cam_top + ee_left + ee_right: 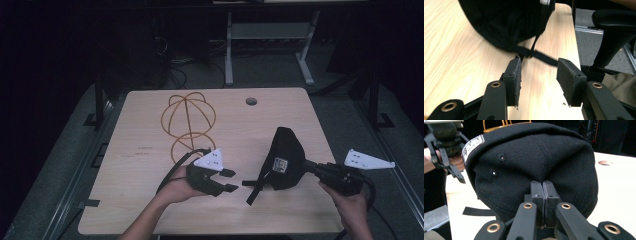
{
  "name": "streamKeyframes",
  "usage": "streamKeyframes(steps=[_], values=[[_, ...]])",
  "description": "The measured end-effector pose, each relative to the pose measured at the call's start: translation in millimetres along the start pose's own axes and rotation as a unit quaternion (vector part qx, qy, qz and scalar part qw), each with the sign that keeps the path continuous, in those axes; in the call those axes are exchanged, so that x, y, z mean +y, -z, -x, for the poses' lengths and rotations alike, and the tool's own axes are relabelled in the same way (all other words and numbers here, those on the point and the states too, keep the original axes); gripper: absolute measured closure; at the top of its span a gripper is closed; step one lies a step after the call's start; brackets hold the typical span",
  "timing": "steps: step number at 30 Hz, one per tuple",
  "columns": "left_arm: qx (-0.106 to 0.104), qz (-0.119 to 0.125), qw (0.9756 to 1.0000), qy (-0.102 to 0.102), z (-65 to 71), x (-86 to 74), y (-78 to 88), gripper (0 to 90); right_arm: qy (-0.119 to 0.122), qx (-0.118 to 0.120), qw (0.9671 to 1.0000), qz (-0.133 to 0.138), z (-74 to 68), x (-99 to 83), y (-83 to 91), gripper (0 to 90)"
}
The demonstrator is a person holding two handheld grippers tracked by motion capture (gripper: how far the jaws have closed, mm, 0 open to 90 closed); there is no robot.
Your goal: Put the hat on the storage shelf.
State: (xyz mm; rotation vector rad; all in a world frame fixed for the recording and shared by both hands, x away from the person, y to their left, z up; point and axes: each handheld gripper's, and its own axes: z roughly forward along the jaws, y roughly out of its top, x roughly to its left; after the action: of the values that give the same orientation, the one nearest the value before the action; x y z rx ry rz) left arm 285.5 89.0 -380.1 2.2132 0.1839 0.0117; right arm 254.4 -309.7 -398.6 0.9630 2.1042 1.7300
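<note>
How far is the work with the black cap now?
Done: the right tongs are shut on the black cap and hold it above the table. In hand: the left tongs stand open near the cap's strap, not gripping it. Left, probably: the cap is not yet on the wire stand, which is bare.
</note>
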Motion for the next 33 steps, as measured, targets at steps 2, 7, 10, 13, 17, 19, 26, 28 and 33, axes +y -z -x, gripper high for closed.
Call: streamKeyframes(steps=[2, 7, 10, 13, 17, 19, 26, 28, 33], values=[[0.003, 0.001, 1.0000, 0.002, 0.1, -5.3, 2.6, 53.0, -0.002, -0.002, 1.0000, 0.006, 0.2, 4.8, 0.0, 89.3], [0.013, -0.008, 0.9998, 0.011, -0.5, -20.5, 7.7, 51.6, -0.002, -0.005, 0.9999, 0.015, 0.7, 16.4, 0.4, 89.3], [0.020, -0.009, 0.9997, 0.011, 0.6, -26.8, 10.1, 51.6, -0.008, -0.003, 0.9997, 0.021, 1.0, 19.8, 1.2, 89.3], [0.028, -0.009, 0.9995, 0.012, 2.8, -34.9, 14.3, 51.4, -0.011, -0.004, 0.9995, 0.028, 2.3, 23.7, 2.6, 89.3], [0.040, -0.008, 0.9991, 0.014, 3.6, -43.6, 20.3, 49.7, -0.016, -0.005, 0.9994, 0.029, 3.7, 29.6, 2.9, 89.3], [0.044, -0.006, 0.9989, 0.018, 3.6, -48.4, 23.1, 49.3, -0.015, -0.006, 0.9995, 0.027, 3.6, 33.8, 2.1, 89.3], [0.061, 0.001, 0.9976, 0.034, 3.9, -65.4, 28.0, 44.3, -0.013, -0.003, 0.9997, 0.018, 2.9, 50.1, -5.5, 89.2], [0.072, 0.004, 0.9968, 0.036, 4.1, -72.0, 28.2, 41.6, -0.010, -0.002, 0.9999, 0.013, 3.2, 56.2, -9.8, 89.3], [0.078, 0.001, 0.9963, 0.037, 5.0, -76.8, 26.3, 36.9, -0.010, 0.002, 0.9999, 0.002, 1.5, 67.2, -17.2, 89.2]])
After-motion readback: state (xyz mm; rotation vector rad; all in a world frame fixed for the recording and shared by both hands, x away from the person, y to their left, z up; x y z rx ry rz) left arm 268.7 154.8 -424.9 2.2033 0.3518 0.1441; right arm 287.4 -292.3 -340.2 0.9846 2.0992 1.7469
